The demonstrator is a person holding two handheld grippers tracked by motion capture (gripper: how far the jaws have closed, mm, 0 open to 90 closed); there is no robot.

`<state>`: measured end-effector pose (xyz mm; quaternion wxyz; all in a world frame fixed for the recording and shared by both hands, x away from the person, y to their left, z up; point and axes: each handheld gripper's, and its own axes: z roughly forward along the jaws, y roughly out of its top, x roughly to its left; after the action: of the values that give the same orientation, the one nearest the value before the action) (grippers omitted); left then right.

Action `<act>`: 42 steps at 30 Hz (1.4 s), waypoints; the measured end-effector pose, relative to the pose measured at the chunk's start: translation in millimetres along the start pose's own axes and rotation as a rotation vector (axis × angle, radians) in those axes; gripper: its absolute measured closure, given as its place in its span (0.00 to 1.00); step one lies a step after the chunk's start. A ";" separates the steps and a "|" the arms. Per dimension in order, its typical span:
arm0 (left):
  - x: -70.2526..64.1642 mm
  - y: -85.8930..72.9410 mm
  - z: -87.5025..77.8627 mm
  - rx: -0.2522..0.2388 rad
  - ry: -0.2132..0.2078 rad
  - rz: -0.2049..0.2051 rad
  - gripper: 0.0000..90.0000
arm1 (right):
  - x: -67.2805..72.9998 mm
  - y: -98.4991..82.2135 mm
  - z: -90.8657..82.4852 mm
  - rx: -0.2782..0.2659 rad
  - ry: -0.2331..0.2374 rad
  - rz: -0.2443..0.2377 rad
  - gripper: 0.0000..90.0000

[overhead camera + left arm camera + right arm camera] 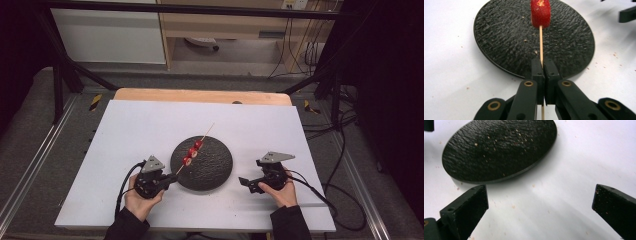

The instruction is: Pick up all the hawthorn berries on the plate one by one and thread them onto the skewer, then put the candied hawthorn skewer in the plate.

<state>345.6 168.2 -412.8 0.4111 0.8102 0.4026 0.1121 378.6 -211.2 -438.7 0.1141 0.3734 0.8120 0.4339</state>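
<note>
skewer (194, 151) runs near-left to far-right over the black plate (217, 170) | left gripper (171, 178) clenched on its near end, berries (540, 13) beyond the jaws | right gripper (243, 182) released, empty, right of plate on table (125, 130)

This looks like a lab or recording bay set up for tests. A black metal frame (65, 65) stands around a table (150, 130) covered with a plain white board, dark curtains hang at both sides, cables (345, 150) trail over the grey carpet, yellow-black tape marks (95, 101) the floor rails, and light wooden office furniture (225, 25) stands behind.
</note>
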 end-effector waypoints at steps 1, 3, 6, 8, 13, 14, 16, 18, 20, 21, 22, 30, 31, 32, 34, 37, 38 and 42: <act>0.2 1.7 2.3 0.004 0.005 -0.003 0.98 | -1.0 -2.3 -1.6 0.003 -0.002 -0.002 0.01; 1.1 4.4 6.5 0.020 0.011 0.001 0.98 | -2.6 -8.5 -6.2 0.015 -0.008 0.001 0.01; 1.4 8.0 14.4 0.058 0.025 0.008 0.98 | -3.7 -12.3 -9.7 0.008 -0.011 0.003 0.01; 1.0 9.4 18.3 0.080 0.024 0.008 0.98 | -4.4 -15.3 -12.1 0.009 -0.017 0.011 0.01; -1.2 12.3 25.8 0.120 0.021 0.012 0.98 | -7.4 -24.3 -16.5 0.007 -0.029 0.014 0.01; -1.8 12.8 27.4 0.130 0.025 0.017 0.98 | -8.2 -25.9 -17.0 0.008 -0.034 0.016 0.01; -2.3 13.8 30.0 0.150 0.035 0.027 0.98 | -9.4 -28.3 -18.4 0.014 -0.039 0.023 0.01; -2.7 14.4 32.6 0.166 0.037 0.022 0.98 | -10.1 -29.9 -19.8 0.013 -0.042 0.029 0.01; -3.5 15.2 33.5 0.176 0.041 0.024 0.98 | -10.5 -30.8 -21.2 0.010 -0.043 0.029 0.01; -4.1 16.0 33.8 0.182 0.045 0.029 0.98 | -10.6 -31.3 -21.8 0.011 -0.044 0.030 0.01; -5.0 16.7 34.2 0.186 0.050 0.032 0.98 | -10.7 -31.7 -22.1 0.009 -0.045 0.031 0.01; -9.5 23.3 40.3 0.233 0.065 0.044 0.98 | -11.4 -33.2 -23.7 0.003 -0.045 0.038 0.01; -10.3 24.2 41.1 0.240 0.073 0.048 0.98 | -12.0 -33.4 -24.1 0.004 -0.045 0.036 0.01; -11.6 25.2 42.1 0.245 0.081 0.047 0.98 | -12.1 -33.7 -24.5 0.001 -0.046 0.038 0.01; -13.9 27.9 44.2 0.262 0.093 0.050 0.98 | -12.7 -34.3 -25.2 -0.004 -0.043 0.038 0.01; -17.1 30.5 48.9 0.274 0.105 0.057 0.98 | -12.9 -35.6 -25.7 0.000 -0.044 0.039 0.01; -18.3 30.7 50.6 0.272 0.107 0.057 0.98 | -13.4 -36.0 -25.6 -0.002 -0.044 0.038 0.01; -19.4 31.0 52.3 0.271 0.111 0.066 0.98 | -14.7 -36.7 -26.5 -0.002 -0.045 0.046 0.01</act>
<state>377.1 113.2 -419.7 0.2711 0.8636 0.4092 0.1148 356.7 -250.7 -453.9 0.1227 0.4014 0.8000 0.4287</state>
